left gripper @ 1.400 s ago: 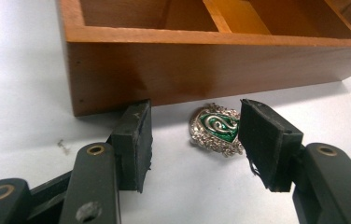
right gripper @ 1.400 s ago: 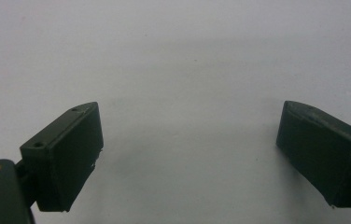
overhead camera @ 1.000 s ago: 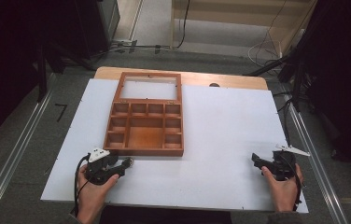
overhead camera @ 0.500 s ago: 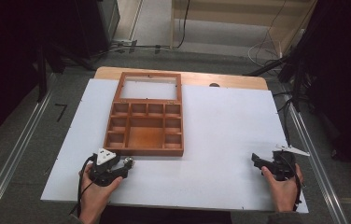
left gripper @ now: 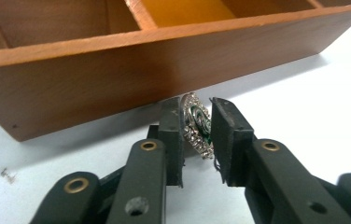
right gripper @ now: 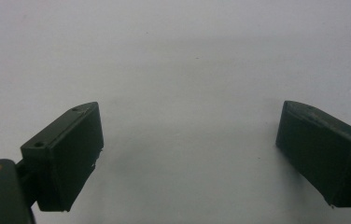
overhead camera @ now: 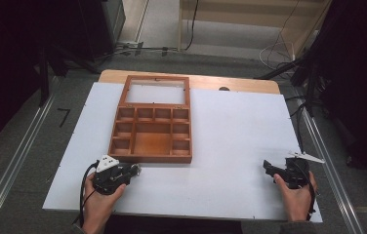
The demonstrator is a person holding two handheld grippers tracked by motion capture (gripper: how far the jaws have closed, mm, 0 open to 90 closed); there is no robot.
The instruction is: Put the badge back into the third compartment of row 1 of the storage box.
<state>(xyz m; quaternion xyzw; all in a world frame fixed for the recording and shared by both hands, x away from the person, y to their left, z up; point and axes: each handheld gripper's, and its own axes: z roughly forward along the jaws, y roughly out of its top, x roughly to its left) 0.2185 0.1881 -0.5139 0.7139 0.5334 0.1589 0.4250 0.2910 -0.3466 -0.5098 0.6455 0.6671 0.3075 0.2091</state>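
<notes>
I see black jaw links with brass rivets on the left gripper [left gripper: 197, 128]; a black cable trails from it.

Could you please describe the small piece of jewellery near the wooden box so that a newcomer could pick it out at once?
Start at the wooden compartment box on the white table, then go to the middle of its near outer wall. There, between the pads of the left tool, whose jaws have just been closing, stands a rhinestone brooch. It is the one sparkling item: silver stones ringing a green centre.
</notes>
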